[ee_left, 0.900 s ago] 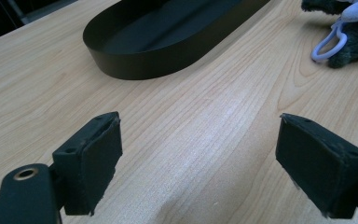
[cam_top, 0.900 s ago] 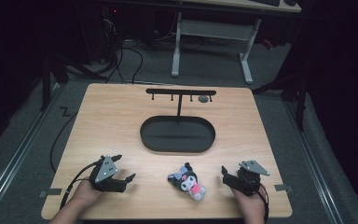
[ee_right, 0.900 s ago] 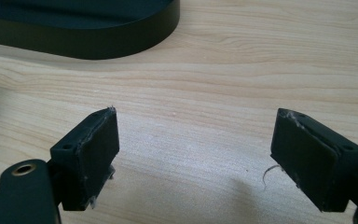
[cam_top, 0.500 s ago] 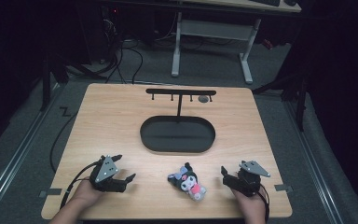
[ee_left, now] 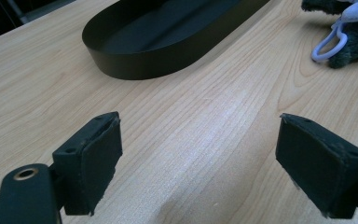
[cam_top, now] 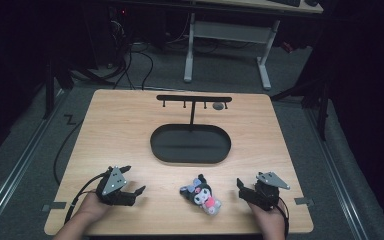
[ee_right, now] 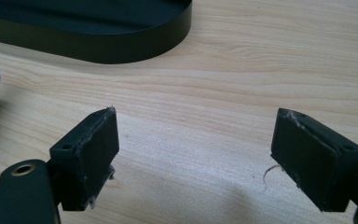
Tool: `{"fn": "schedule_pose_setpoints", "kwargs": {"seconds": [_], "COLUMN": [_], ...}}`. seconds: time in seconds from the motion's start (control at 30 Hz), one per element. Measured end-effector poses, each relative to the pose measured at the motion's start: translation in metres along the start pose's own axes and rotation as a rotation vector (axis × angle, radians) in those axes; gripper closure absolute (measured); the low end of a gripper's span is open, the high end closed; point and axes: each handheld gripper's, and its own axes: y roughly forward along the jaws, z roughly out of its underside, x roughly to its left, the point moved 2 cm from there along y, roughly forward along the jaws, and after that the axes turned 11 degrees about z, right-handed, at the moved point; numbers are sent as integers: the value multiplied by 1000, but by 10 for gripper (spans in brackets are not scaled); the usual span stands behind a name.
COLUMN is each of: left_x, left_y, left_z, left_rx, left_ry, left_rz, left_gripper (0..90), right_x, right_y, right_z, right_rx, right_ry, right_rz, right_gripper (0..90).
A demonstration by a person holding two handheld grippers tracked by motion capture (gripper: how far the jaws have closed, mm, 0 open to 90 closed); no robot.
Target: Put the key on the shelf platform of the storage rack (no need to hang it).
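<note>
The left gripper (cam_top: 132,189) and the right gripper (cam_top: 245,189) rest on the wooden worktop (cam_top: 120,130), both with jaws wide and holding nothing. A small plush toy (cam_top: 202,194) lies between them. The black oval tray (cam_top: 190,144) sits ahead of both jaws.
</note>
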Motion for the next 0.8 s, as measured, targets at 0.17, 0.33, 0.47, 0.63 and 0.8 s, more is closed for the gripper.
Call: {"fn": "schedule_pose_setpoints", "kwargs": {"seconds": [0.17, 0.33, 0.47, 0.63, 0.8], "left_x": [0, 0, 0, 0, 0], "left_y": [0, 0, 0, 0, 0], "left_z": [0, 0, 0, 0, 0], "left_rx": [-1, -2, -2, -2, -1], "left_ry": [-1, -3, -3, -3, -4], "left_rz": [-1, -1, -2, 0, 1], "left_gripper": [154, 154, 154, 154, 154], "right_x": [1, 3, 5, 5, 5], "right_y": [-1, -3, -2, -2, -3], "right_z": [-2, -3, -2, -2, -3], "right_rx": [27, 21, 55, 101, 112], "right_ry": [-5, -17, -15, -14, -17], "right_rz": [3, -1, -11, -12, -13], "right_gripper": [152, 152, 154, 172, 185]}}
